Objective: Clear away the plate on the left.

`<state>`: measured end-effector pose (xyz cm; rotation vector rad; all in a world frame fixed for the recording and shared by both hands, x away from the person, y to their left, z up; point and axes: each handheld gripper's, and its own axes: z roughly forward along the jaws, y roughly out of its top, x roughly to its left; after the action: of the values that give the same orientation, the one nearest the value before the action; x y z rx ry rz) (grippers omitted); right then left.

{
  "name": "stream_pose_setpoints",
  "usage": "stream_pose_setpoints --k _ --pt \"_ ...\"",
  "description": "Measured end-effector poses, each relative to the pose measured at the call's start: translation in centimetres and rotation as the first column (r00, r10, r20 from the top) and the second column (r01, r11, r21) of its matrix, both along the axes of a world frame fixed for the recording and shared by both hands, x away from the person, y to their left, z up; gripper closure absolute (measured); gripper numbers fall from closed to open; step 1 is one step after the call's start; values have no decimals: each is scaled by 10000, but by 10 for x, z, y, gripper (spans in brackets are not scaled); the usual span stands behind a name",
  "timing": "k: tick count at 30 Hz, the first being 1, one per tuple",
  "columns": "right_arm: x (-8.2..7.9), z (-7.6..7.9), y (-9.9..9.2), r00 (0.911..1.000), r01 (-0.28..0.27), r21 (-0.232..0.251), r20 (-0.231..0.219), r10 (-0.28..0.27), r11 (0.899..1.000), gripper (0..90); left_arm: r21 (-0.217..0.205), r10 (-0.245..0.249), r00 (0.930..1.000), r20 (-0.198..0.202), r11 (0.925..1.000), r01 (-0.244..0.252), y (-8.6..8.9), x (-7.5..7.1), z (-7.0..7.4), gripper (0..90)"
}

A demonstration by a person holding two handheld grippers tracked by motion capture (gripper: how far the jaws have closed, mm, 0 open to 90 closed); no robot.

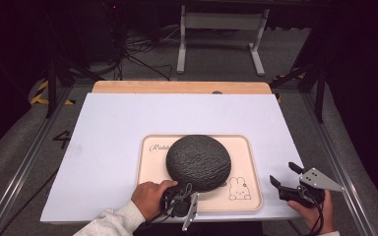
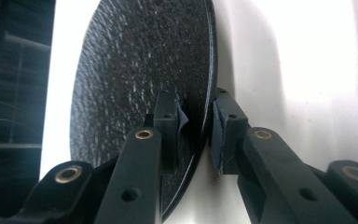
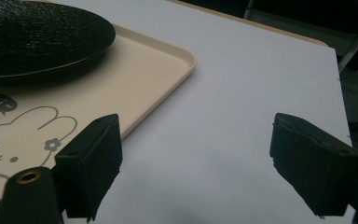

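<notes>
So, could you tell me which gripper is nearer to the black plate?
Left. The left gripper straddles the black plate's near rim; the right gripper sits open beyond the tray's right edge.

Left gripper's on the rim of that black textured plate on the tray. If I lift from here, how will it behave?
The black plate looks rigid, so it probably won't flex. The left gripper straddles only its thin rim, so the far side will likely sag and pivot. Its rough surface should help grip. It sits upside down on the tray; if ceramic, it may chip when dropped.
</notes>
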<state>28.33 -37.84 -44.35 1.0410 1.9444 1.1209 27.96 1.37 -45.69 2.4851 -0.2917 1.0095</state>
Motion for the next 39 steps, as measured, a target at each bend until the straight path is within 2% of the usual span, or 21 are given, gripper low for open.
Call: stream_pose_setpoints --k 3,15,16,21,26,33,37,39 --pt "0 0 1 10000 -54 -9 4 54 10000 170 88 -31 9998 -210 10000 33 -1 1 -2 735" --pt "0 -1 1 10000 -92 -25 0 92 10000 169 -305 -105 9966 -818 9995 80 3 3 2 721" --pt "0 -1 0 10000 -87 -22 0 87 10000 169 -487 -161 9940 -1083 9988 109 4 3 4 721" --pt "0 -1 0 9999 -104 -28 -7 104 9999 169 -680 -296 9915 -1269 9975 211 4 1 8 718" --pt "0 -1 1 9999 -124 -47 -11 124 9999 168 -1283 -526 9840 -1700 9913 308 6 1 14 715" --pt "0 -1 1 9999 -169 -45 -25 169 9998 167 -1453 -654 9822 -1759 9886 398 7 2 17 710" --pt "1 -1 1 9998 -177 -49 -30 177 9998 167 -1556 -596 9839 -1683 9873 332 8 2 19 702" --pt "0 -1 1 9998 -177 -50 -44 177 9998 167 -1734 -664 9839 -1661 9842 372 9 3 21 695"
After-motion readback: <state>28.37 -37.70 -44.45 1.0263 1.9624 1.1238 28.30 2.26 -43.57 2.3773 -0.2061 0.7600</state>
